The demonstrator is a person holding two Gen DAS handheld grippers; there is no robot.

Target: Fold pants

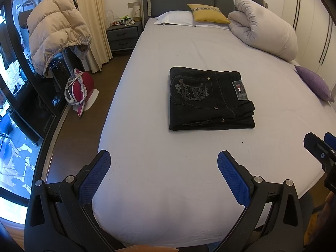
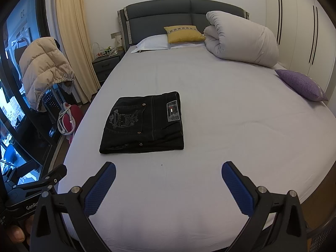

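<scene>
The left gripper (image 1: 163,159) hangs over the foot of the bed with its 2 blue-padded fingers (image 1: 95,176) spread wide and nothing between them; the right gripper (image 2: 169,171) is held the same way, jaws wide apart and empty, above the same stretch of sheet. In the left wrist view the right gripper shows at the right edge, and in the right wrist view the left gripper's black frame shows at the lower left, with fingertips of the person's hand (image 2: 15,234) beneath it. The black jeans (image 1: 210,99) lie folded into a compact rectangle in the middle of the bed (image 1: 168,52), flat on the pale lavender sheet, with the embroidered back pocket and a waistband patch facing up; they lie well apart from both grippers. At the head of the bed sit a white pillow (image 1: 175,18), a yellow cushion (image 1: 206,12) and a rolled grey duvet (image 1: 264,28), and a purple cushion (image 2: 300,84) rests near the bed's right edge. Left of the bed, a beige puffer jacket (image 1: 54,29) hangs over a chair, with a red object wound with cord (image 1: 80,86) on the floor nearby and a dark nightstand (image 1: 124,35) beside the headboard.
</scene>
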